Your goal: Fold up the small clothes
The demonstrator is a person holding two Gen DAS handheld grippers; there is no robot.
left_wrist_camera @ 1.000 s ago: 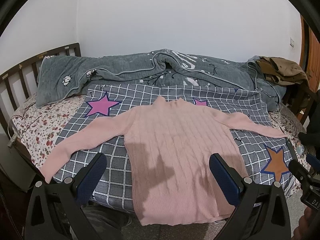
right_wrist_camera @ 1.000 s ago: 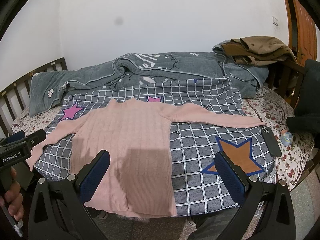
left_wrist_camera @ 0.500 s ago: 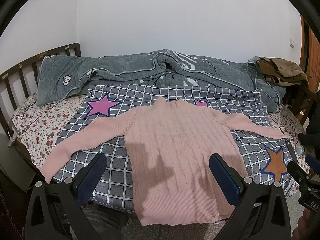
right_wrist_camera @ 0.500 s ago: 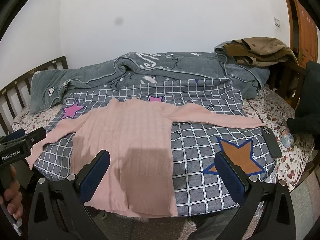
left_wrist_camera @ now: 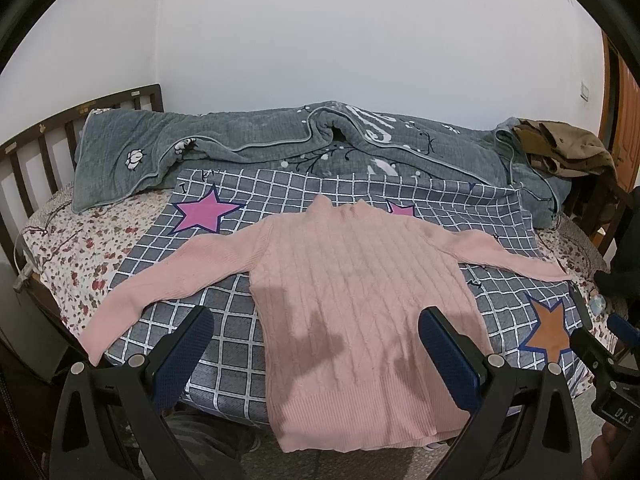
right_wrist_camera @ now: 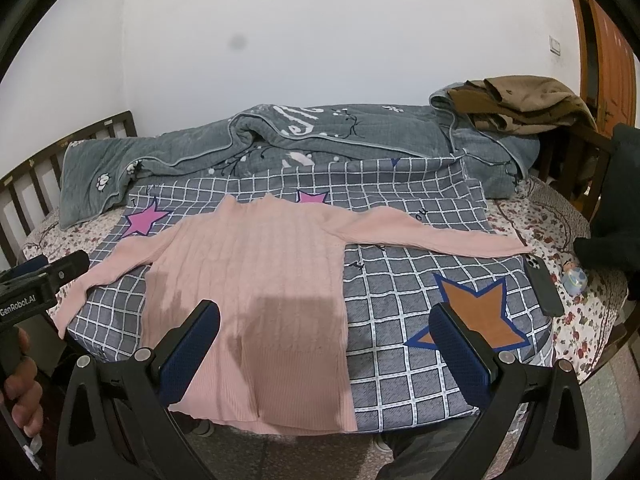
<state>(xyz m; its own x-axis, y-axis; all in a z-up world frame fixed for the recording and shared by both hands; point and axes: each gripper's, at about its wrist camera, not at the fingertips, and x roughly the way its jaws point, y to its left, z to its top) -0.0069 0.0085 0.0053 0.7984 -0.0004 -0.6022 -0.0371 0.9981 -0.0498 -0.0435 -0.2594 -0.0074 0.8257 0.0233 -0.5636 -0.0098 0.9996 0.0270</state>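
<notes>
Slightly nearer now — checked bedspread (left_wrist_camera: 224,360), white wall (left_wrist_camera: 360,40)

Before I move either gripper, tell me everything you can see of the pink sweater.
The pink sweater is a cable-knit, high-necked pullover with ribbed hem and cuffs. It lies flat and unfolded on the grey checked blanket, neck toward the wall, both sleeves spread outward. Its hem hangs just over the bed's near edge. The right cuff ends beside the dark phone. Shadows fall across its lower body. Neither gripper touches it; both sets of fingers stand open.
</notes>
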